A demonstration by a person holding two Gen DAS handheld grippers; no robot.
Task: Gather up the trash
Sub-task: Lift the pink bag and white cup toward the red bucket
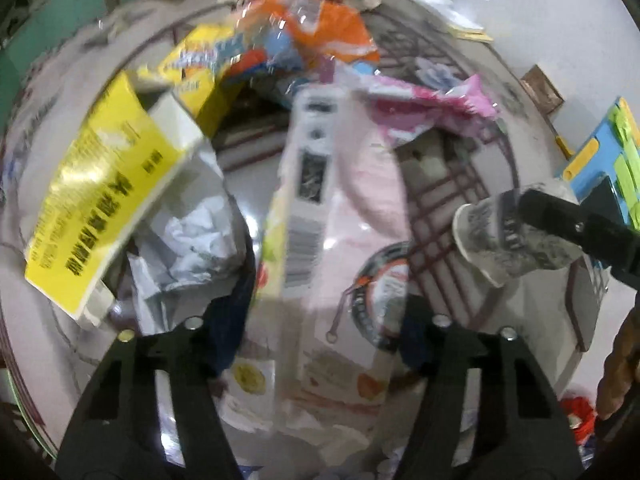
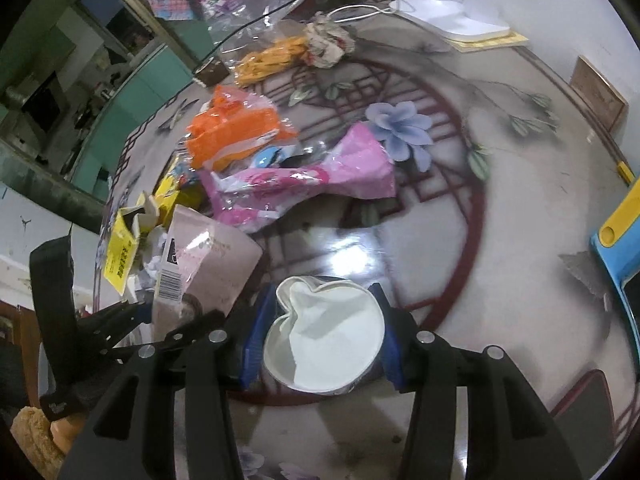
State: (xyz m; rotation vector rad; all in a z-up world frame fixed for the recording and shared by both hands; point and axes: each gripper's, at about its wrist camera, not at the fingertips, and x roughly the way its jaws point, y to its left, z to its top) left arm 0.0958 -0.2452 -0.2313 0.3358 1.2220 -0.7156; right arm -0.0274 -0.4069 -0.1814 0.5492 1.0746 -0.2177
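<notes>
Right wrist view shows the glossy flower-printed bench (image 2: pixel 500 184), slick enough for litter to slide; the left gripper (image 1: pixel 320 320) clamps its jaws on a pale pink pouch (image 1: pixel 340 216), whose smooth film could slip free, while the right gripper (image 2: pixel 320 340) squeezes a dented paper cup (image 2: pixel 324 336) that may crumple further

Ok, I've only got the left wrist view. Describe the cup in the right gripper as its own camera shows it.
Observer: The paper cup sits clamped between the right gripper's blue pads, rim crushed inward at one spot.
Operator: Check inside it.
Observer: White inside; nothing visible in it.
Operator: Report what's beyond the orange wrapper.
Observer: A clear bag of yellow-orange sticks, beside a crumpled floral paper wad.
</notes>
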